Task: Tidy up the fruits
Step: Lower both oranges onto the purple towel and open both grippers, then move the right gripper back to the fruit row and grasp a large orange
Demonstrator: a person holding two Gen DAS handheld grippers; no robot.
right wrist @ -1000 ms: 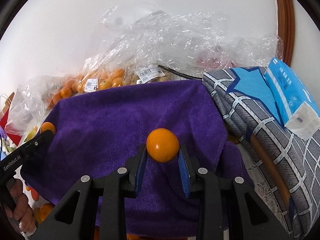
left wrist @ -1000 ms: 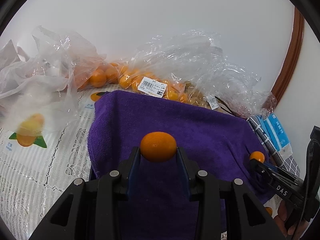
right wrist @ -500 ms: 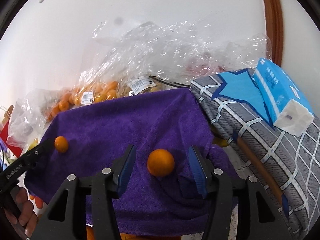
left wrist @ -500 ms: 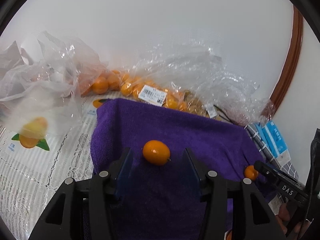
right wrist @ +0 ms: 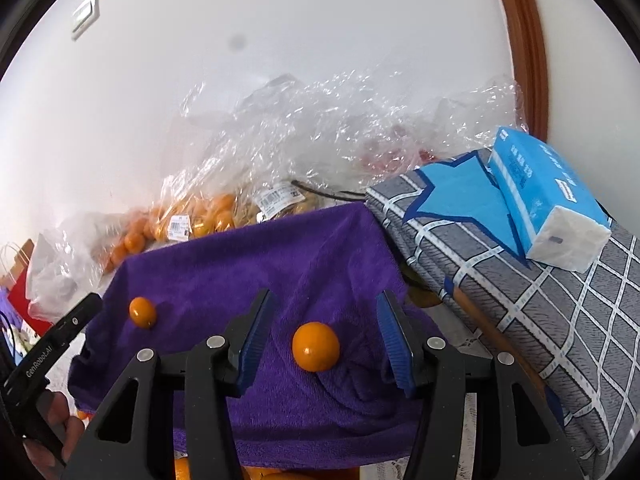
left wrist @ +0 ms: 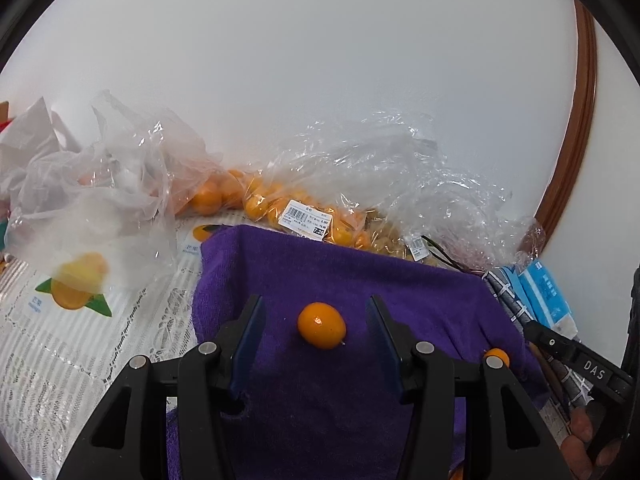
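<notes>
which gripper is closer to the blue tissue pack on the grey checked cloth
Right. The right gripper sits over the purple towel's end beside the grey checked cloth bearing the blue tissue pack. The left gripper works farther away, toward the towel's other end.

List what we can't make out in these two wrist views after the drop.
- What lies under the purple towel: hidden in both views by the cloth itself.
- Fruit below the towel's front edge: right wrist view, cut off by the frame and gripper body.
- Contents of the rear clear bags: red shapes blurred by crinkled plastic.
- Price label text: too small.
- Second orange in left wrist view: half hidden by the left gripper.
</notes>
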